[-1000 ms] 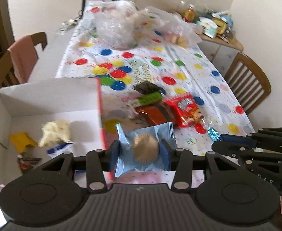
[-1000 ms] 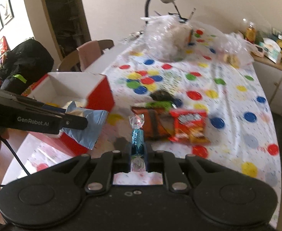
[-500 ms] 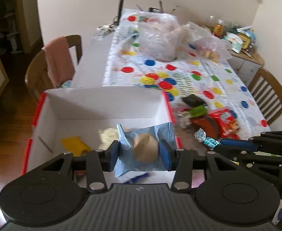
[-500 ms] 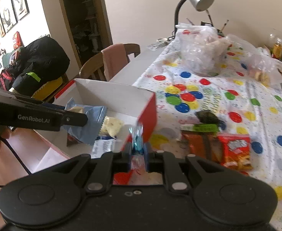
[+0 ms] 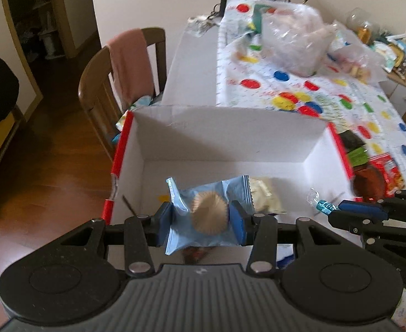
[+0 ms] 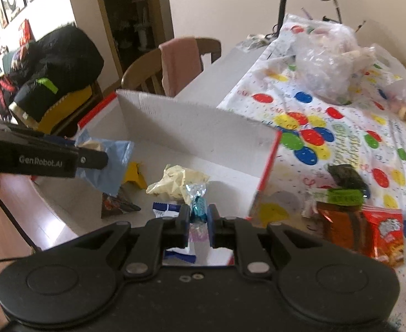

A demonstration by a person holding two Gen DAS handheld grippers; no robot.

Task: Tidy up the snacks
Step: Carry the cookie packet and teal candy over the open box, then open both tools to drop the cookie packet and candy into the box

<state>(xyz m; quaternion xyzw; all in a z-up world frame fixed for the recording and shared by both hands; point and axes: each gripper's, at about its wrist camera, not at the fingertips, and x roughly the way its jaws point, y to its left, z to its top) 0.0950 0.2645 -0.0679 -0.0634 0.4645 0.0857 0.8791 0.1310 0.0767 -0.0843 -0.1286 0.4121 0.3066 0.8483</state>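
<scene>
- The left tongs (image 5: 200, 218) are closed on a blue cake packet (image 5: 203, 215), one pad on each short side, so the packet hangs crosswise between them with the round cake showing through its front.
- The right tongs (image 6: 198, 218) are pinched nearly shut around a small candy (image 6: 198, 206) in a blue twist wrapper, its clear crinkled end sticking up past the pads.
- Both loads hang above the open white box (image 5: 230, 127) with red edges; the packet is over the left-middle of the floor, the candy nearer the right wall (seen from the left camera it sits just inside that wall).
- Already lying in the box: a cream wrapper (image 6: 179, 179), a yellow piece (image 6: 133, 175), a dark red packet (image 6: 117, 206) and a blue-and-white sachet (image 6: 165, 209).
- To do the drop well, I would lower each pair of tongs below the rim before opening, since the packet is light and could flutter against a wall.
- Let the candy go over bare floor rather than on the cream wrapper, or it may roll.
- Open one pair at a time and keep the two apart (they are near each other here).
- Left on the spotted bench (image 6: 341, 127): a red crisp bag (image 6: 385, 232), an orange-brown packet (image 6: 341, 224), a green-labelled one (image 6: 338, 195) and a dark one (image 6: 347, 177).
</scene>
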